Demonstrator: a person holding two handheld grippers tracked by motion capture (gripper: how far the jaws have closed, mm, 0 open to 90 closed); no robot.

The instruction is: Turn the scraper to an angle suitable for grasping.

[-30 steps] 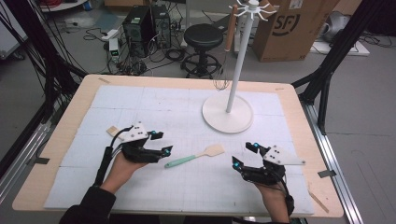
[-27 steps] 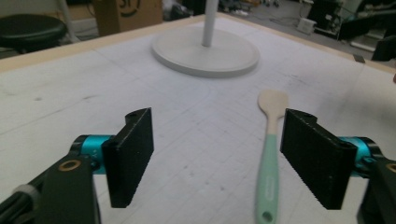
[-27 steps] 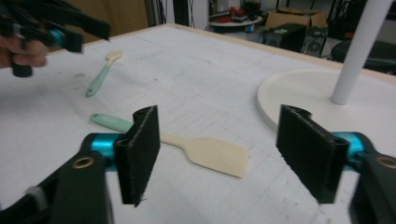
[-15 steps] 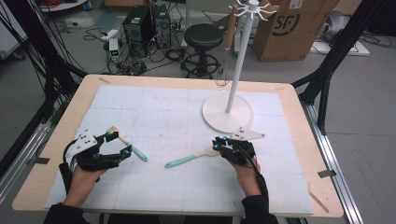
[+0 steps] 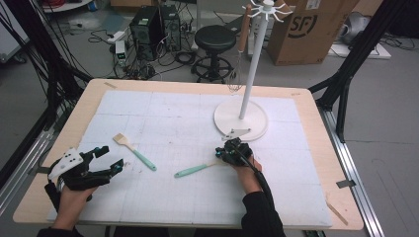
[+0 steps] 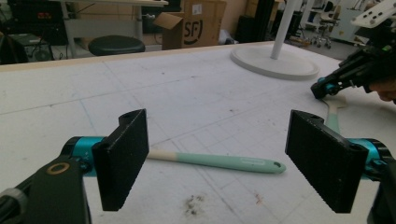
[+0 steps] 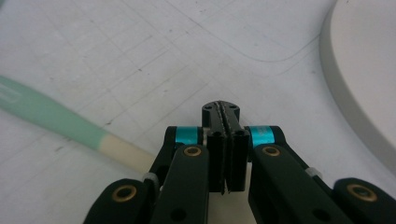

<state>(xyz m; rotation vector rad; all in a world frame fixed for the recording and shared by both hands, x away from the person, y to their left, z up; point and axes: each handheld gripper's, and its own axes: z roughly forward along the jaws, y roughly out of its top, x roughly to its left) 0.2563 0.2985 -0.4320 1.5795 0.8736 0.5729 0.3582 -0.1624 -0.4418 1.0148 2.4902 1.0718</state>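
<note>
Two mint-handled tools are lying on the white mat, both on our side of the round white stand base (image 5: 257,118). Farthest from that base, our left gripper (image 5: 112,158) is hovering with jaws wide, having just opened further. The brush (image 5: 134,151) is lying just ahead, its smooth handle crosswise to the flat black pads. Nearer the base, our right gripper (image 5: 221,154) is pressing its jaws fully together at the spatula's (image 5: 193,170) pale head end. We cannot tell whether it is pinching the blade.
</note>
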